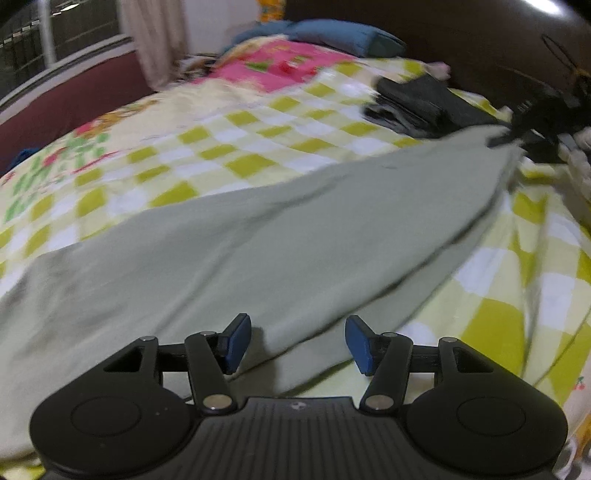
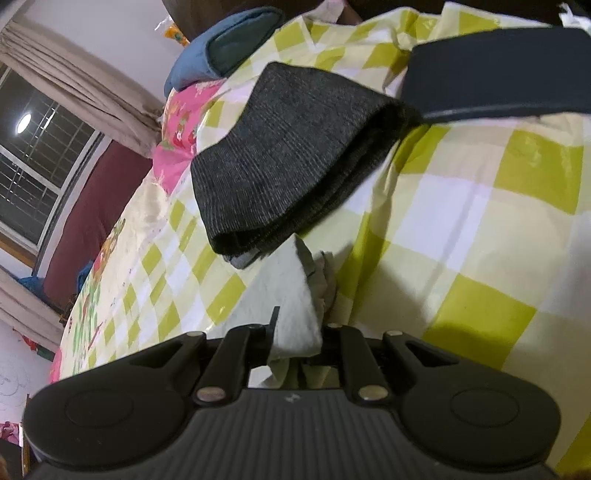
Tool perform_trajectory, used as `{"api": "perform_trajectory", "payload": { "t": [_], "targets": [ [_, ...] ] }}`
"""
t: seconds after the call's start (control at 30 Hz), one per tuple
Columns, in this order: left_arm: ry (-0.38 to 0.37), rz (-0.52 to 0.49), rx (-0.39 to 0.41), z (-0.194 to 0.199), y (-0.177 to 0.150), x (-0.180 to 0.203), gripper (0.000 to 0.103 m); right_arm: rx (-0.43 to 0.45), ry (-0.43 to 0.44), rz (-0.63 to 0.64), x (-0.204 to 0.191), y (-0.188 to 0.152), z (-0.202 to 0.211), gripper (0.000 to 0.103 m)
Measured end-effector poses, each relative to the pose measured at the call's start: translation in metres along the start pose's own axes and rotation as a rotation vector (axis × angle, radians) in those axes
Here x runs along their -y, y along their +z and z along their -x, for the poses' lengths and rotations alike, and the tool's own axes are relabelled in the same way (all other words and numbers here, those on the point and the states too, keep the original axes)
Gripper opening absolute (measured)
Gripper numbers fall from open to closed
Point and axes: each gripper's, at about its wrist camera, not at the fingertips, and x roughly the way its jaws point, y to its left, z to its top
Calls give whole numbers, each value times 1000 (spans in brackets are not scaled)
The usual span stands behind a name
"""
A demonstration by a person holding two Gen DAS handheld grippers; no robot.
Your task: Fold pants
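Observation:
Pale grey-green pants [image 1: 258, 236] lie stretched across the checked bedspread [image 1: 236, 147] in the left wrist view, one end running to the upper right. My left gripper [image 1: 295, 343] is open and empty, its blue pads just above the near edge of the pants. My right gripper [image 2: 297, 332] is shut on a bunched end of the same pants [image 2: 291, 299], the cloth standing up between the jaws. In the left wrist view the right gripper [image 1: 532, 129] shows at the far right, at the pants' far end.
A folded dark grey garment [image 2: 295, 155] lies right in front of the right gripper, with a dark navy one [image 2: 498, 81] behind it. Both show as a dark pile in the left wrist view [image 1: 424, 107]. Blue pillows [image 1: 332, 33] lie at the bed's head. A window and curtain are at left.

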Motion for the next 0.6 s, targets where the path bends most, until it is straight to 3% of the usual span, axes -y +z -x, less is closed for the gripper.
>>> {"api": "perform_trajectory", "payload": {
  "t": [0.1,0.2,0.37,0.5,0.6],
  "targets": [
    [70,63,-1,6,-10,-23,70,-1,-25,15,-3,1,-1,11],
    [85,100,-94,-1,-23,-39,70,-1,-40,10,-6,1,-2,11],
    [171,92,-57,25,-37,-56,70,0,-80,29,-11,-1,-4,11],
    [274,171,-91,33,-48,-98,70,2,-104,67,-21,-5,-2,11],
    [276,229,-79,36,-51,-110,70,17,-89,86,-34,-8,8,11]
  ]
}}
